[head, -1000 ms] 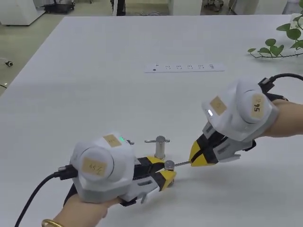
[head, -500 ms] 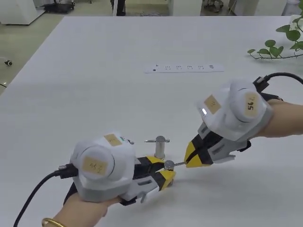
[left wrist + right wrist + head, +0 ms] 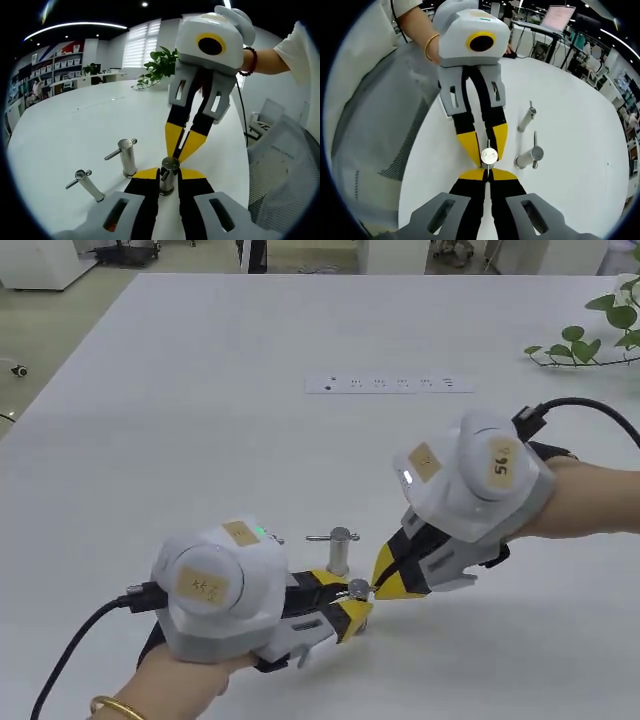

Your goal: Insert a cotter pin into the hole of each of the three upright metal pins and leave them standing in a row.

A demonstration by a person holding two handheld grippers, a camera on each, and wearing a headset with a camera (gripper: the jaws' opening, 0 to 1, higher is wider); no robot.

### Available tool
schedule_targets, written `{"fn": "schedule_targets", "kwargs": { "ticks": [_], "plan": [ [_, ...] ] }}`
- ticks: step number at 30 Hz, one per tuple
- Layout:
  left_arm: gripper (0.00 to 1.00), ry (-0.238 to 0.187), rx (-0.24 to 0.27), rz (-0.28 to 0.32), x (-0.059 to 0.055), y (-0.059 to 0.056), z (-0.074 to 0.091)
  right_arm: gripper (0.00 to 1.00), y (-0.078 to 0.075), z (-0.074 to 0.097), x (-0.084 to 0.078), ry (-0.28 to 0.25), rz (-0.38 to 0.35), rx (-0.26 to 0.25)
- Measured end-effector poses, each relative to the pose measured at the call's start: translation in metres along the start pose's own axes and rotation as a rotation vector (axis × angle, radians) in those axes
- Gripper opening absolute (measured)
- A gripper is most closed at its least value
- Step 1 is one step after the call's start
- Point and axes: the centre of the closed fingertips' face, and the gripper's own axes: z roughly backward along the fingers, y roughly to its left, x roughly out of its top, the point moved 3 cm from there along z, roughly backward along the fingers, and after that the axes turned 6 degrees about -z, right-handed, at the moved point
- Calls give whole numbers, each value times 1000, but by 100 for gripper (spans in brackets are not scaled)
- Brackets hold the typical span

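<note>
Quick count of what's on the table [image 3: 250, 390]: three metal pins and three cotter pins, plus my two grippers.

Pin number one [image 3: 169, 172] stands upright, clamped between the yellow jaw tips of my left gripper [image 3: 348, 608], so that one's clenched on the pin. Pin number two [image 3: 128, 157] stands on the table just beside it, with a cotter pin [image 3: 116, 152] stuck through its top. Pin number three [image 3: 89, 185] is a bit further along the same line, also with a cotter pin [image 3: 75, 180] through it. It looks like it's leaning in the left gripper view, but with the fisheye I can't tell if it really is.

The third cotter pin [image 3: 489, 169] is just a thin sliver pinched in my right gripper [image 3: 385, 580]. Those jaws are squeezed together on it, and the tips sit right up against the head of the held pin. How far the cotter pin is into the hole, I can't tell.

Pose-wise, my left hand comes in from the bottom left and holds its gripper low and nearly flat along the table, pointing right. My right hand comes in from the right with its gripper tilted down and to the left, so the two sets of jaws meet nose to nose at the pin.

Also on the table: one white power strip [image 3: 388, 384] well beyond the pins, and one leafy plant [image 3: 590, 335] at the far right edge.
</note>
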Motion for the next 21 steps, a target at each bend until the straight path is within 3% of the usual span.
{"fn": "schedule_targets", "kwargs": {
  "ticks": [4, 7, 12, 17, 21],
  "plan": [
    [12, 0, -3, 6, 0, 0, 0, 5, 1, -1, 2, -25, -33, 0],
    [13, 8, -5, 6, -1, 0, 1, 12, -1, 1, 2, -39, -56, -24],
    [24, 26, -17, -13, -5, -2, 2, 13, -5, 10, -3, -55, -74, -55],
    [23, 43, -19, -18, -9, -1, 2, 12, -4, 12, -6, -56, -91, -60],
    [15, 48, -25, -11, -11, -1, 1, 7, 0, 10, -4, -62, -67, -58]
  ]
}}
